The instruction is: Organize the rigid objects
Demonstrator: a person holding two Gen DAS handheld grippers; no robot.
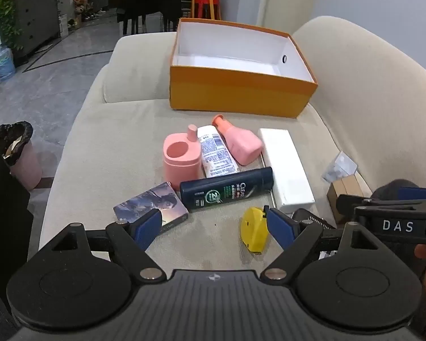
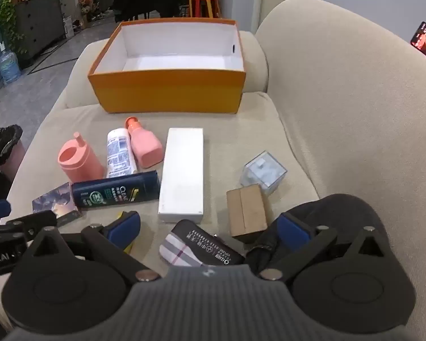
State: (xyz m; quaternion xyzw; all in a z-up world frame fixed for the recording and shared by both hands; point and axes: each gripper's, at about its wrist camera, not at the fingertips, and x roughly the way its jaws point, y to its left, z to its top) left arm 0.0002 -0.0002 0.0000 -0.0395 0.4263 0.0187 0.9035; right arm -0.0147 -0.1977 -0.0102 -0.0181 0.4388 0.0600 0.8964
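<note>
I see both tongs spread wide with nothing between the fingers. My left gripper [image 1: 215,227] hangs low over the sofa [image 1: 105,147]; its left pad covers a corner of the card box [image 1: 147,203], and its right pad hides the near edge of the yellow tape measure [image 1: 254,231]. My right gripper [image 2: 208,231] hovers over a dark case [image 2: 201,245] with a plaid patch, whose near end the gripper body cuts off; the print on it is too small for me to read. A black lump [image 2: 340,210] behind the right pad I cannot identify.

The things to sort lie in a cluster mid-cushion. The pink cup [image 1: 181,159] stands upright, the white tube [image 1: 215,153] beside it, and the pink bottle [image 1: 238,142] lies tilted against the tube. The dark shampoo bottle [image 1: 227,189] lies across the tube's near end, one end just beside the white box [image 1: 285,167]. In the right view a brown carton [image 2: 247,213] sits just in front of a clear cube [image 2: 264,174], whose contents are blurred; in the left view both are partly hidden by the right gripper's frame.

The orange box [image 1: 238,91] sits open at the far end of the seat, well apart from the cluster. Its near wall hides part of the floor inside. A lined bin [image 1: 17,150] shows off the sofa's left edge, partly cut off.
</note>
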